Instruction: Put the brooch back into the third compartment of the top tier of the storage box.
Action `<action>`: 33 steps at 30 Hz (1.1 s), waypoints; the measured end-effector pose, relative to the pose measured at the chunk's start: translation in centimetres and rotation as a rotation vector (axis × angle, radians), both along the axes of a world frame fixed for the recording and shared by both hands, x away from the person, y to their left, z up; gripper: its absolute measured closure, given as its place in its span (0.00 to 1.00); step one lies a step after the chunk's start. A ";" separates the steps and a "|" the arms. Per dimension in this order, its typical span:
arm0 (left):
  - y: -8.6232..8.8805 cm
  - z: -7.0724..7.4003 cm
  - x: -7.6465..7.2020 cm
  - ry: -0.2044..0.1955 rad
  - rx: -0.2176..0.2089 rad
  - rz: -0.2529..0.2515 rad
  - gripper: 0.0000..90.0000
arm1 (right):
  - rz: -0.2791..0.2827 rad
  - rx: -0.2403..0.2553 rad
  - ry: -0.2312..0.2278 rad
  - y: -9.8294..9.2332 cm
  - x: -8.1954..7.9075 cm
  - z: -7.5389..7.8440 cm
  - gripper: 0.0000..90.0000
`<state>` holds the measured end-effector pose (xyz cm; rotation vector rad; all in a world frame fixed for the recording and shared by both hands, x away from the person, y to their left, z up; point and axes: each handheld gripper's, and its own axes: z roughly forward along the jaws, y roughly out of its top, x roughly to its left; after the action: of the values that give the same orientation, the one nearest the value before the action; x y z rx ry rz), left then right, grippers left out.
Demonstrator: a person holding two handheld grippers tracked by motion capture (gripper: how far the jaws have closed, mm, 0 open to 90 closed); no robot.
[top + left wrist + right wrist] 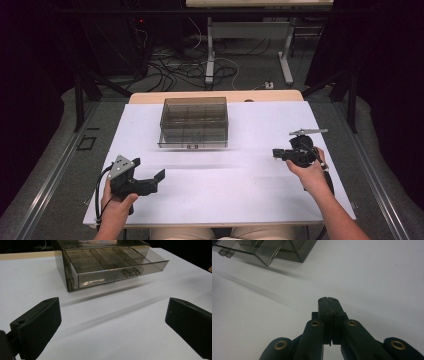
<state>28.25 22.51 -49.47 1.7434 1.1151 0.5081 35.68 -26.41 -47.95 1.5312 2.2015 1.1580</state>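
A smoky clear plastic drawer box [194, 120] stands at the back middle of the white table top [220, 190]. Its divided drawer [112, 263] is pulled partly out towards me and looks empty. My left gripper [159, 176] is held low at the front left, wide open, nothing between its pads [40, 325]. My right gripper [275, 152] is at the right, pointing left, its jaws pressed together on nothing; in the right gripper view the tips [328, 301] hover over bare table, with the drawer's corner [262, 251] at the upper left.
Beyond the table's far wooden edge [215, 96] lie floor cables [175, 70] and a desk frame's legs [210, 55]. Metal rails run along the floor on both sides. Bare white surface spreads between the grippers and in front of the box.
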 end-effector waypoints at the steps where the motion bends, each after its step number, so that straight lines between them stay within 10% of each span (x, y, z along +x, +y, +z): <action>1: 0.0 0.0 0.0 -0.001 0.002 0.004 0.01 | 0.000 0.002 0.002 0.2 0.1 0.1 1.00; 33: -0.2 -0.8 0.3 -0.012 0.063 0.008 0.05 | 0.115 0.013 -0.019 5.2 1.9 2.8 1.00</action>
<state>28.57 22.33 -50.23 1.7884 1.1088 0.5631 37.61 -21.24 -45.17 1.4087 2.3009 1.2173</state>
